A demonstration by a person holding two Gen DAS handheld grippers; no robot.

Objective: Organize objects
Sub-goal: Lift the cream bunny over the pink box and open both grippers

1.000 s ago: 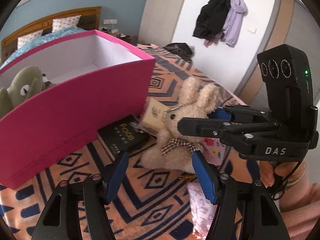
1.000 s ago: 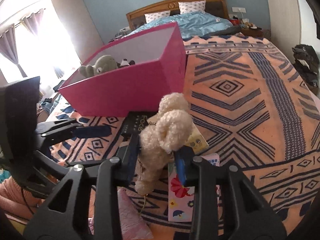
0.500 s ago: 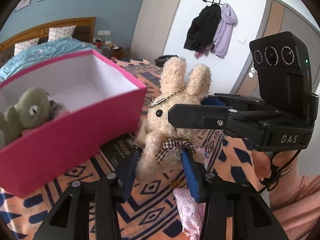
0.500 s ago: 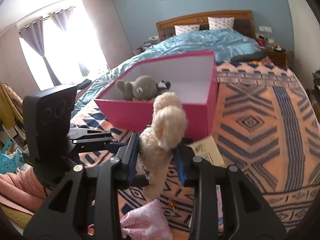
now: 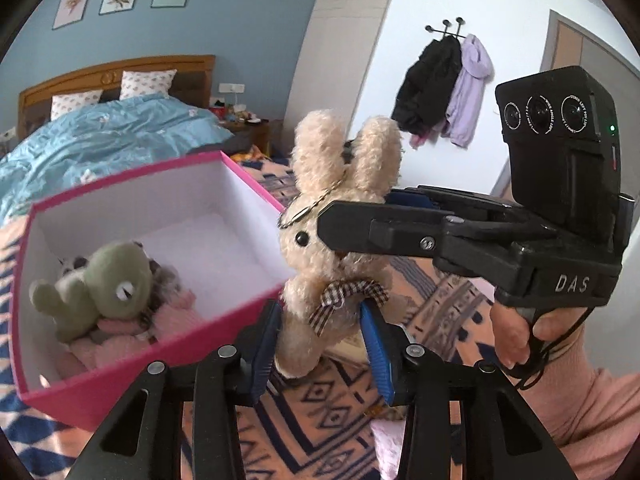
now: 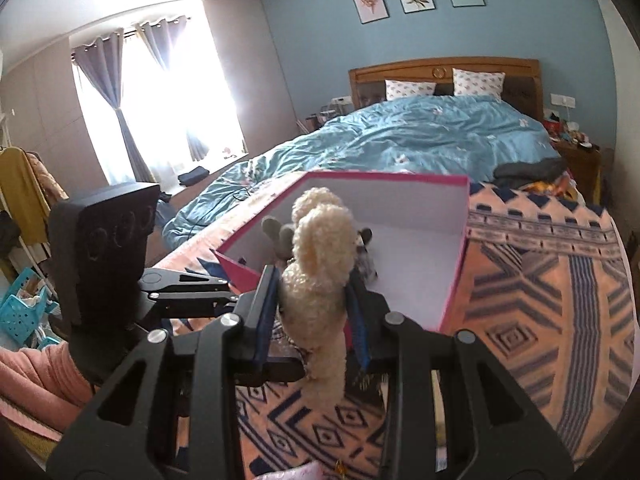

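A cream plush bunny [image 5: 336, 248] with a checked bow hangs in the air, gripped by both grippers. My left gripper [image 5: 320, 332] is shut on its lower body. My right gripper [image 6: 314, 300] is shut on its head and also shows in the left wrist view [image 5: 360, 220]. The bunny [image 6: 320, 264] is beside the near corner of an open pink box [image 5: 120, 384], which also shows in the right wrist view [image 6: 454, 280]. A green plush frog [image 5: 104, 284] and other soft toys lie inside the box.
The box sits on an orange and navy patterned blanket [image 6: 540, 300] on a bed with a blue duvet [image 6: 420, 136]. A pink packet [image 5: 384, 440] lies below the grippers. A turquoise basket [image 6: 20, 308] stands at the left. Coats [image 5: 448, 92] hang on the wall.
Both grippers have lifted the bunny off the blanket and carried it up and towards the pink box. The left gripper has closed on the bunny's body.
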